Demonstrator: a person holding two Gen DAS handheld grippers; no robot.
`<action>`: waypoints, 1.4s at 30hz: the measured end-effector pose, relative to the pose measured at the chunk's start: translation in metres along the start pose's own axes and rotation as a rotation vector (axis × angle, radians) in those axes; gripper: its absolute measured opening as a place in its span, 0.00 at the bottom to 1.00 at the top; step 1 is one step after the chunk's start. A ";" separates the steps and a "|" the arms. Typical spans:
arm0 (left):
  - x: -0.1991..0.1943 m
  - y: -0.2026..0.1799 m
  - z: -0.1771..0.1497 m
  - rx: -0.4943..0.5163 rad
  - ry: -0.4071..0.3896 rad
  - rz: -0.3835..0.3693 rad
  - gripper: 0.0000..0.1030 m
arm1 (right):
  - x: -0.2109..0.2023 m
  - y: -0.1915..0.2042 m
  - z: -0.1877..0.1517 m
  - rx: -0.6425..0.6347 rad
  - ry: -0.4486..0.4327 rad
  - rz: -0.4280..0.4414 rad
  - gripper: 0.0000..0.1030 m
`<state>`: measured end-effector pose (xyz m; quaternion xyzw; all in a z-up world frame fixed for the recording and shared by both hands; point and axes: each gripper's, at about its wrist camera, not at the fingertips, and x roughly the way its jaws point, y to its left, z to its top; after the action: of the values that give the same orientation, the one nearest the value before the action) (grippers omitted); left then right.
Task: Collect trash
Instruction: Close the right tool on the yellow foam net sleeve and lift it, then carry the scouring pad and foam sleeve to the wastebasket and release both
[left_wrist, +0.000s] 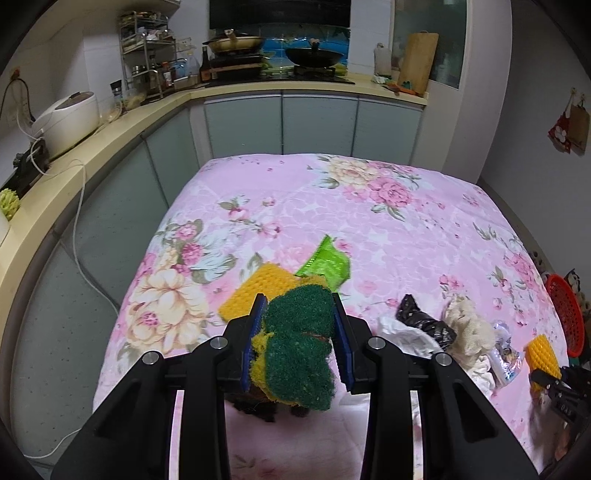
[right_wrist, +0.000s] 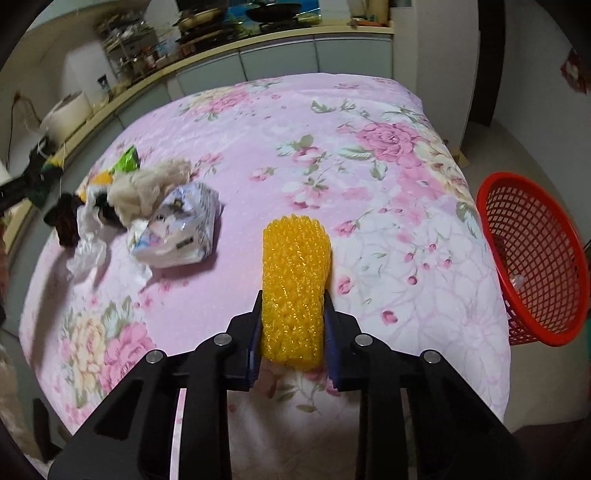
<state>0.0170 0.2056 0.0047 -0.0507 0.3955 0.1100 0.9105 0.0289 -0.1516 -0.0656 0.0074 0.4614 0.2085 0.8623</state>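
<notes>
My left gripper is shut on a crumpled green-and-yellow scouring sponge, held above the pink floral tablecloth. Beyond it lie a yellow sponge and a green wrapper. My right gripper is shut on a yellow foam net roll, which also shows in the left wrist view. A trash pile lies on the cloth: white tissue, a beige rag, a silvery snack bag, and a black bag. A red mesh basket stands right of the table.
A kitchen counter runs along the left and back with a rice cooker, a rack, pans and a cutting board. A white cable hangs off the counter. Floor shows around the basket.
</notes>
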 end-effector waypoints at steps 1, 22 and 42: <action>0.001 -0.003 0.001 0.005 0.000 -0.003 0.31 | -0.001 -0.002 0.003 0.007 -0.008 -0.002 0.26; -0.010 -0.082 0.049 0.109 -0.083 -0.147 0.31 | -0.081 -0.036 0.085 0.143 -0.311 0.018 0.26; -0.002 -0.261 0.063 0.359 -0.044 -0.418 0.31 | -0.134 -0.122 0.073 0.325 -0.412 -0.120 0.26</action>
<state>0.1231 -0.0364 0.0503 0.0333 0.3696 -0.1508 0.9163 0.0645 -0.2986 0.0575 0.1605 0.3032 0.0743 0.9364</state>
